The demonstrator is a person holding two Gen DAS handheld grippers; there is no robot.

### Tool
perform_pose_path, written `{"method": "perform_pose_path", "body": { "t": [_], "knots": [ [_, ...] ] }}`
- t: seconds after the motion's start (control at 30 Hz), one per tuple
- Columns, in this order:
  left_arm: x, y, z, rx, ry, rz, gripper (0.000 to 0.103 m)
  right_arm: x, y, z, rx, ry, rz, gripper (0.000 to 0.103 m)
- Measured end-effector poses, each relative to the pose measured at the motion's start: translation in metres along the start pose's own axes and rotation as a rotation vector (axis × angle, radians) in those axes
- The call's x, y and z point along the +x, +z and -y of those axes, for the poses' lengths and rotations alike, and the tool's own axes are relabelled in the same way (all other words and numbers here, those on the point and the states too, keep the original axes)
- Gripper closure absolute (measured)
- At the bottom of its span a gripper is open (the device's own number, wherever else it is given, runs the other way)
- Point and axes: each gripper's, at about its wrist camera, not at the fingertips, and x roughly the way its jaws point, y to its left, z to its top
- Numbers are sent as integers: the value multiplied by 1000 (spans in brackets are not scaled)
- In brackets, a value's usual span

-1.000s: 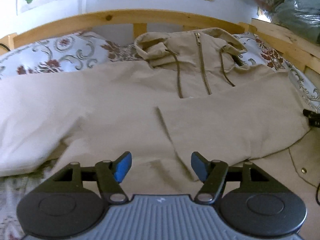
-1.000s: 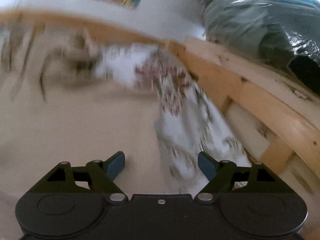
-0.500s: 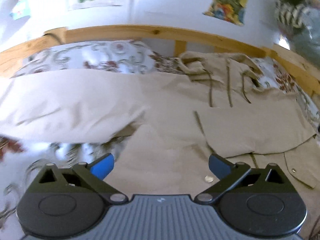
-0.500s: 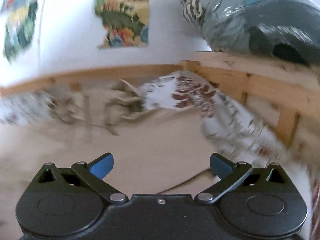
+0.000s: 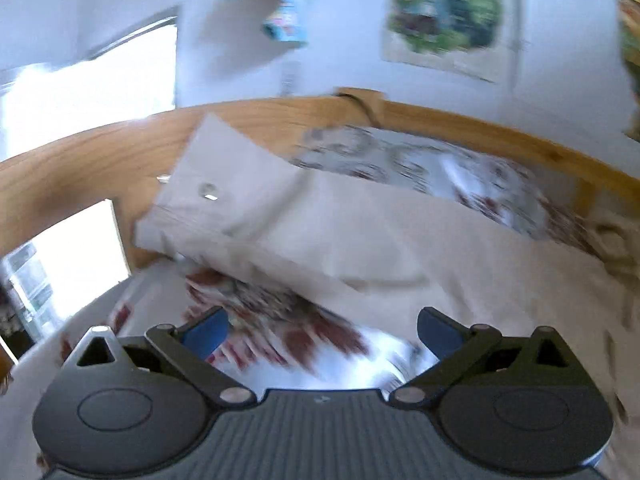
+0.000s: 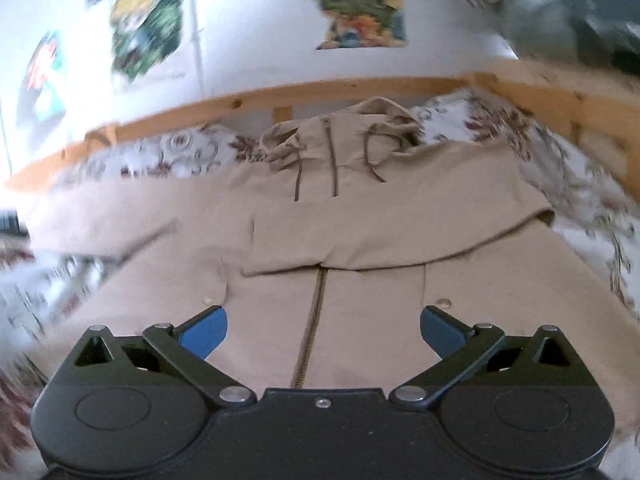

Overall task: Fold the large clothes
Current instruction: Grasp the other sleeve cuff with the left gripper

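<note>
A beige hooded jacket lies flat on the bed, hood at the far rail, one sleeve folded across its chest, zipper running down the middle. My right gripper hovers open over the lower front of the jacket, nothing between its blue pads. In the left wrist view the jacket's other sleeve stretches out to the left, its cuff resting against the wooden rail. My left gripper is open above the floral sheet just in front of that sleeve, holding nothing.
A floral bedsheet covers the mattress inside a wooden bed frame. Posters hang on the white wall behind. A bright window lies at the left, and plastic-wrapped bundles are stacked at the right.
Both grippers' jaws spread wider. The left view swung left, from the jacket's chest to the outstretched sleeve and cuff. The right view swung left, from the bed's right rail to the jacket's front.
</note>
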Motion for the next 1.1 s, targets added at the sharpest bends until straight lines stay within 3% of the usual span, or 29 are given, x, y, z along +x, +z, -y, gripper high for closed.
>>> {"method": "perform_pose_path", "body": {
  "t": [0.2,0.3,0.47,0.57,0.63,0.67,0.73,0.8,0.97,1.07,1.1],
  "knots": [
    [36,21,-20,-188,47,-24,1,18,-10,2,3,-14,-55,1],
    [47,24,-27,-280,113,-40,1,24,-17,2,-2,-8,-85,1],
    [60,22,-26,-265,145,-73,10,29,-21,0,-7,14,-110,1],
    [61,24,-21,-243,154,-75,22,29,-21,-1,-4,16,-109,1],
    [63,26,-20,-243,175,-76,46,29,-21,0,7,19,-110,1],
    [64,30,-20,-232,179,-70,52,27,-20,0,13,19,-110,1],
    [63,31,-17,-184,204,-50,77,25,-19,2,22,23,-105,1],
    [60,27,-17,-170,201,-25,83,22,-18,3,28,29,-96,1],
    [53,16,-20,-118,170,23,86,28,-16,1,43,38,-100,1],
    [52,16,-31,-193,121,5,84,31,-17,-1,36,40,-109,1],
    [50,15,-36,-232,99,9,75,32,-18,-1,35,39,-114,1]
  ]
}}
